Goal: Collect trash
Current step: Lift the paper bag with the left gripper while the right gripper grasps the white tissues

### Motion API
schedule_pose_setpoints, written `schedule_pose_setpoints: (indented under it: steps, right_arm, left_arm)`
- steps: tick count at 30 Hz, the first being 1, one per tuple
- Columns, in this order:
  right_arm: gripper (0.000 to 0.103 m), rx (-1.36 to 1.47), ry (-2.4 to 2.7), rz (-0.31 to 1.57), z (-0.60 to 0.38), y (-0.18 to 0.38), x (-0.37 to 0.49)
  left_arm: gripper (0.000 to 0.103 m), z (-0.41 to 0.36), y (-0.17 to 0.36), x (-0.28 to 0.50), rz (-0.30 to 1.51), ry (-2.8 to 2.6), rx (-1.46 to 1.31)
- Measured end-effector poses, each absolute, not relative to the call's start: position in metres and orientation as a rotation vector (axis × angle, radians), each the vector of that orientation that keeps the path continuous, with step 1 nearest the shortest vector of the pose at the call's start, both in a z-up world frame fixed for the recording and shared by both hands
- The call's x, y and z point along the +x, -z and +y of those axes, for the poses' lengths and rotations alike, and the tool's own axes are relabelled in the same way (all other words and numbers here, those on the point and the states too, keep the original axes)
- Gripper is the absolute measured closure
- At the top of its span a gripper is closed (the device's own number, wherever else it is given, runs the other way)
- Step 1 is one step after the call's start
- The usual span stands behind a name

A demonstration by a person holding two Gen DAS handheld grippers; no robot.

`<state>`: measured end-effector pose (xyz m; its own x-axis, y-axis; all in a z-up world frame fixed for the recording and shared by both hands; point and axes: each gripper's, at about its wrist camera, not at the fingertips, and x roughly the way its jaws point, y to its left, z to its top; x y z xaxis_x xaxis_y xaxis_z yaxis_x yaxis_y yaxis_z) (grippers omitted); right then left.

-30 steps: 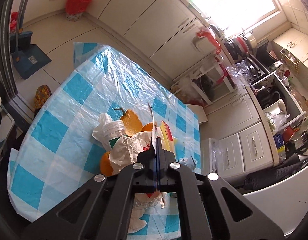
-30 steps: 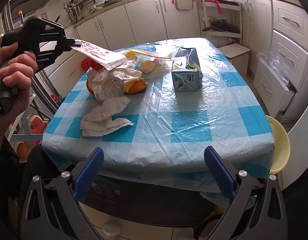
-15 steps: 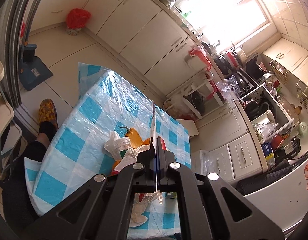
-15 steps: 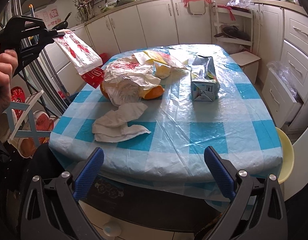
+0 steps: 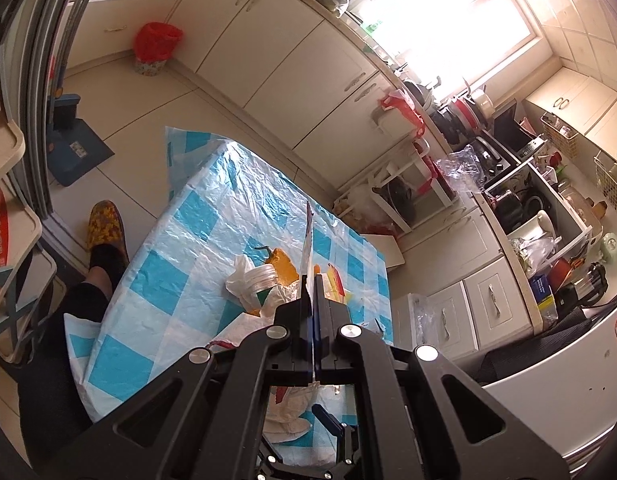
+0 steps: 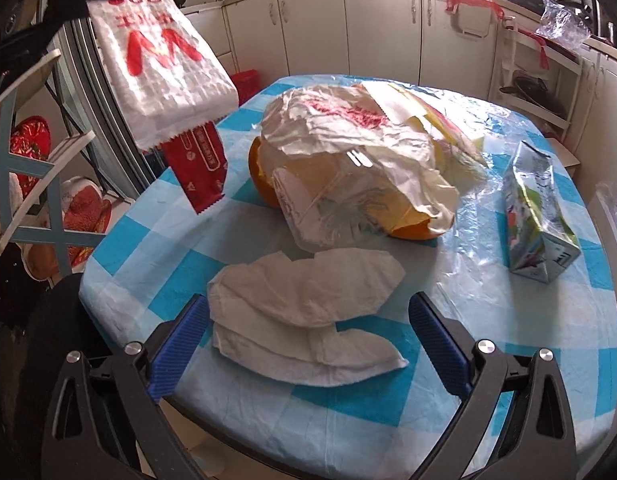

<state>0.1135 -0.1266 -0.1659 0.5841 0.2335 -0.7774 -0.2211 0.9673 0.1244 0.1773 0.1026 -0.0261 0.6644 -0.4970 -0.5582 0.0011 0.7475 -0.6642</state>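
— Blue ribbed pads frame your shot: your right gripper (image 6: 308,344) hangs low over the near edge of the table (image 6: 348,408), its fingers spread wide and closing, with the white tissues (image 6: 304,320) lying flat on the cloth between them. Neither pad touches the paper.

— And beyond the tissues?

— Just behind them sits the heap: a crumpled white paper wrapper (image 6: 348,136) draped over a clear plastic cup (image 6: 328,204) on its side and orange peel (image 6: 264,176), with yellow paper (image 6: 440,120) at the back. To your right, apart from the heap, a crushed drink carton (image 6: 536,220) lies on the blue-and-white checked plastic.

— What about your other hand?

— Your left gripper (image 5: 312,312) is raised at the upper left of the right camera's view, fingers pressed together on the top edge of a white paper bag with red print (image 6: 160,60). The bag hangs clear of the table, and a red packet (image 6: 198,164) shows below its lower edge. From the left camera the bag is seen edge-on, a thin strip rising from the pinched pads.

— Farthest back?

— Cream cabinets (image 6: 380,28) run along the wall, and a bin lined with a red bag (image 5: 156,46) stands on the floor beside them.
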Motion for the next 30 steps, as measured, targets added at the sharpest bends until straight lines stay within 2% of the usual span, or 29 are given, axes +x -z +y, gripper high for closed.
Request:
schedule_pose_setpoints:
  steps: [1,2,4,5,6,9,18,30]
  right_arm:
    - [0.019,-0.006,-0.261,0.889,-0.125,0.166,0.112]
    - [0.026,-0.028,-0.266,0.887,-0.124,0.167,0.111]
    - [0.047,-0.041,-0.291,0.873,-0.124,0.165,0.108]
    - [0.063,-0.028,-0.299,0.871,-0.128,0.164,0.107]
    - [0.074,0.001,-0.311,0.877,-0.133,0.163,0.108]
    - [0.089,0.089,-0.321,0.886,-0.150,0.161,0.105]
    - [0.091,0.242,-0.325,0.823,-0.193,0.133,0.074]
    - [0.091,0.271,-0.198,0.698,-0.244,0.092,0.047]
  left_arm:
    - [0.103,0.104,0.027,0.177,0.807,0.307,-0.683]
    - [0.103,0.104,0.028,0.177,0.809,0.307,-0.684]
    - [0.103,0.106,0.029,0.176,0.812,0.304,-0.685]
    - [0.103,0.106,0.030,0.176,0.814,0.303,-0.686]
    - [0.103,0.106,0.031,0.176,0.817,0.303,-0.689]
    - [0.103,0.103,0.031,0.174,0.822,0.308,-0.692]
    - [0.103,0.080,0.025,0.162,0.834,0.359,-0.664]
    - [0.103,0.021,-0.002,0.143,0.834,0.499,-0.598]
